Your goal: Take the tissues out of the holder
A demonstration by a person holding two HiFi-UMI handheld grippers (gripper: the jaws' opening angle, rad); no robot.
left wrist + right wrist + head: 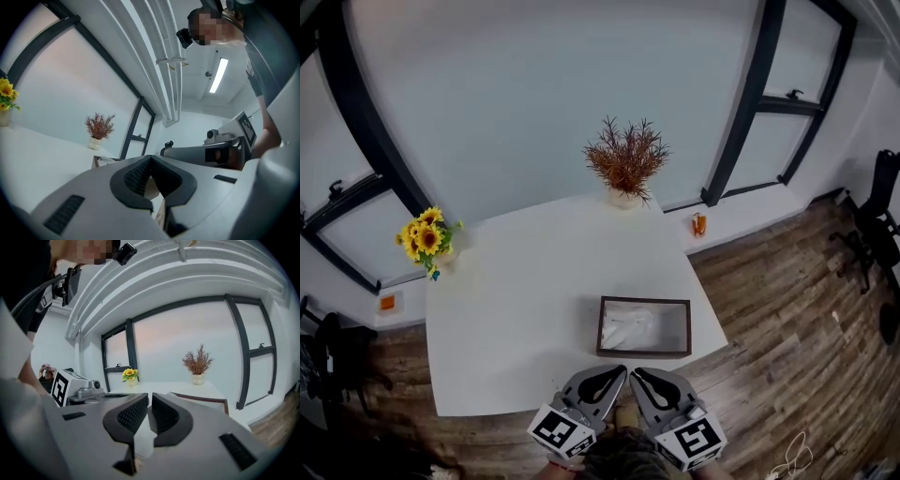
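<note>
A dark brown open holder [643, 300] sits on the white table [525, 309] near its front right corner, with white tissues [628, 326] lying inside it. Both grippers hang side by side just off the table's front edge, close to the person's body. My left gripper [621, 369] is shut and holds nothing; my right gripper [638, 372] is also shut and holds nothing. In the left gripper view the jaws [150, 158] meet, and the holder [101, 161] shows beyond them. The right gripper view has the pads [150, 397] nearly touching, with the holder [201, 399] ahead to the right.
A vase of sunflowers [427, 239] stands at the table's back left corner. A dried reddish plant in a white pot [625, 164] stands at the back edge. A small orange thing [699, 224] rests on the sill. A dark chair [872, 220] stands on the wooden floor at right.
</note>
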